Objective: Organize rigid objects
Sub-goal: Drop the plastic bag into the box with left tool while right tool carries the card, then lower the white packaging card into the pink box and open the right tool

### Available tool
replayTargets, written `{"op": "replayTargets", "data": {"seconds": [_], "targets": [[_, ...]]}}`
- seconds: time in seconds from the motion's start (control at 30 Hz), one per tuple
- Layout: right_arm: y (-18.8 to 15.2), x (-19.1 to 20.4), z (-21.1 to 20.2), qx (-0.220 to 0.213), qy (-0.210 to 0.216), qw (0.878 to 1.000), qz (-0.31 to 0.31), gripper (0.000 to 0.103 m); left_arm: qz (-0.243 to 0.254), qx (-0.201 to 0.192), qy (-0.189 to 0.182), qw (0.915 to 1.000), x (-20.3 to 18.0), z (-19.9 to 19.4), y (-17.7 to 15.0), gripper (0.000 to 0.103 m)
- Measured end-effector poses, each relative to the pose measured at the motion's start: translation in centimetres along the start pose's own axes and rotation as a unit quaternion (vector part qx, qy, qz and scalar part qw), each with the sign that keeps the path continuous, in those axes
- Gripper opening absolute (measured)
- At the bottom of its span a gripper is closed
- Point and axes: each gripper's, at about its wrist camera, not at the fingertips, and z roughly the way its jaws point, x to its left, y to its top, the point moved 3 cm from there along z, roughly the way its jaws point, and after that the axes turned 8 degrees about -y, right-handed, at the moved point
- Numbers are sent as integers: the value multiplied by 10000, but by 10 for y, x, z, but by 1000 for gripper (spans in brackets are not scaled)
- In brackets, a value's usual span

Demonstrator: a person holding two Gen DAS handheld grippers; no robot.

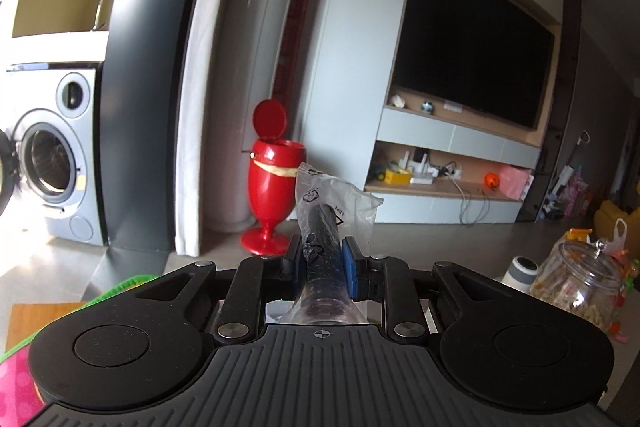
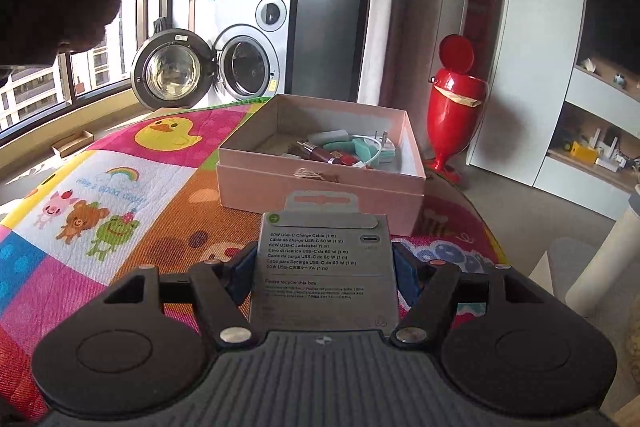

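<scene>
Clear plastic bag (image 1: 334, 199) with a dark object inside is clamped between the blue pads of your left gripper (image 1: 323, 261), pointing to 12 o'clock. Your right gripper (image 2: 324, 263) is closed on the grey cable package (image 2: 324, 263); the pink box (image 2: 320, 187) sits at 12 o'clock on the colourful mat (image 2: 120, 195).

Bench covered by a cartoon play mat (image 2: 120, 195) with duck, rainbow and animal prints. Open pink cardboard box (image 2: 320, 183) sits directly on the mat, just ahead of the right hand-held gripper (image 2: 324, 267). On the left-wrist side, mat edge (image 1: 16, 375) shows at lower left.
</scene>
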Motion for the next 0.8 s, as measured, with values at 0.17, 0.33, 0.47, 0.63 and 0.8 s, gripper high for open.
{"op": "replayTargets", "data": {"seconds": [0.17,0.33,0.47,0.63,0.8], "targets": [[-5,-10,1,53,-178,9998,101,69,-815,472,-531,9941,19,59,-20,24],[-9,-13,-2,72,-253,9996,104,69,-814,688,-63,9943,38,64,-47,24],[-10,-13,1,187,-236,9995,136,69,-835,798,186,9931,47,25,-67,24],[12,-14,7,179,-47,9996,198,69,-584,1101,393,9914,49,-39,-119,24],[104,-14,31,-514,154,9979,355,69,-1182,993,643,9859,66,-65,-144,24]]}}
